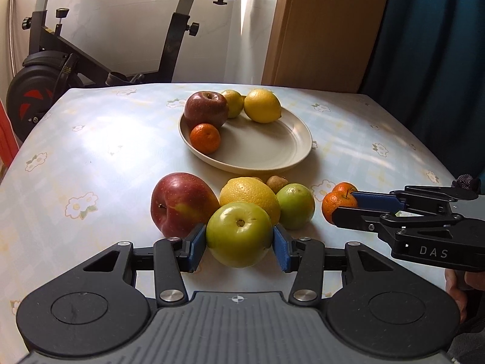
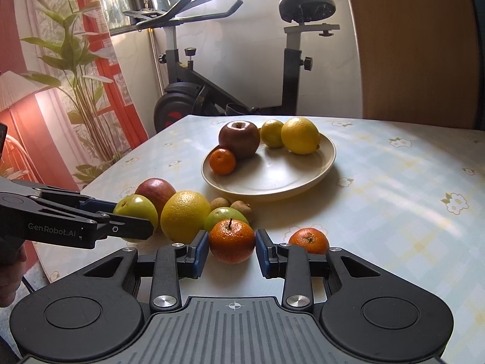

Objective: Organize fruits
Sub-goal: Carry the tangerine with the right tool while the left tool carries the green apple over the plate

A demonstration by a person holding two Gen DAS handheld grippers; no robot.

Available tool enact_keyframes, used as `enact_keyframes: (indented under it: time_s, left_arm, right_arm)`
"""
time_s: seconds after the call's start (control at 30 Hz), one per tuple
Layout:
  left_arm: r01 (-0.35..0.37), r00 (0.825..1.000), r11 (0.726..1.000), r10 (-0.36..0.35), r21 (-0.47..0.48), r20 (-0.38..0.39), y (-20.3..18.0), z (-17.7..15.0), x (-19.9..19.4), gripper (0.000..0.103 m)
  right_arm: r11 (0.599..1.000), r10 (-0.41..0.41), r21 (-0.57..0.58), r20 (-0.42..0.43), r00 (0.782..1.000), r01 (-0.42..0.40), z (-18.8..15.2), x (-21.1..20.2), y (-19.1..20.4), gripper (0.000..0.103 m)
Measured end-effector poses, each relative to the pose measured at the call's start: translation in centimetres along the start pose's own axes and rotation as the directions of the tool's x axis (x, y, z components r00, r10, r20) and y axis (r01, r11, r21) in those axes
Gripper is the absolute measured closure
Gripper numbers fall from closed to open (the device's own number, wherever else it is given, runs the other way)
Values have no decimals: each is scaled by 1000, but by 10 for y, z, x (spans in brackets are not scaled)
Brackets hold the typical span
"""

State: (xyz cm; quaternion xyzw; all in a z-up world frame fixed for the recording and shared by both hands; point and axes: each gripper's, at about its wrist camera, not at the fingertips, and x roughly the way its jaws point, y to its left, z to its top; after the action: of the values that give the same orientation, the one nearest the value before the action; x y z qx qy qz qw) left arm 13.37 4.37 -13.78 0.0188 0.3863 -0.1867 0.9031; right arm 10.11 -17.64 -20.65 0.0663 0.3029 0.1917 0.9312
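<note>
Far left on the table (image 1: 91, 139), a big red apple (image 1: 182, 201) lies loose on its side, touching the green apple (image 1: 239, 235) that your left gripper (image 1: 239, 245) has betw its blue pads (image 1: 195, 247). Both pads sit against the fruit's sides, so it's pinched, w/ the apple resting on the cloth. Right behind it: a large yellow citrus (image 1: 250, 195), touching. Next right, a 2nd green apple (image 1: 295, 206), smaller, w/ two small brown fruits (image 1: 277, 182) peeking out just behind the citrus and that apple.

Further right your right gripper (image 2: 232, 247) comes in from the side and is clamped on a mandarin (image 2: 232, 241), stem up; in its own wrist view the left pad presses the peel, the right pad looks to be touching but a thin gap can't be ruled out. Jaws nearly pressed together, so read it as pinching the mandarin. Another mandarin (image 2: 309, 239) sits just beside it on the cloth, to the right in that view, partly hidden by the finger.

Beyond the loose group, mid-table, the beige plate (image 1: 272, 151) holds 4 pcs along its far-left rim: a small mandarin (image 1: 205, 138) at front left, a dark red apple (image 1: 206, 109) touching it, then a small yellow-green fruit (image 1: 233, 103), then a lemon (image 1: 262, 106). Near half of the plate is bare.

Bkgd: exercise bike (image 1: 60, 60) past the table's far-left edge.
</note>
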Motion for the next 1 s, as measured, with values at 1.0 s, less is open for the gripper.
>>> enact_keyframes:
  time_s: [1.0]
  left_arm:
    - [93,994,995,-90,35,-68,-7,150,120,53]
  right_arm:
    - [992,-29,-126,-59,998,22,117,94,-75,72]
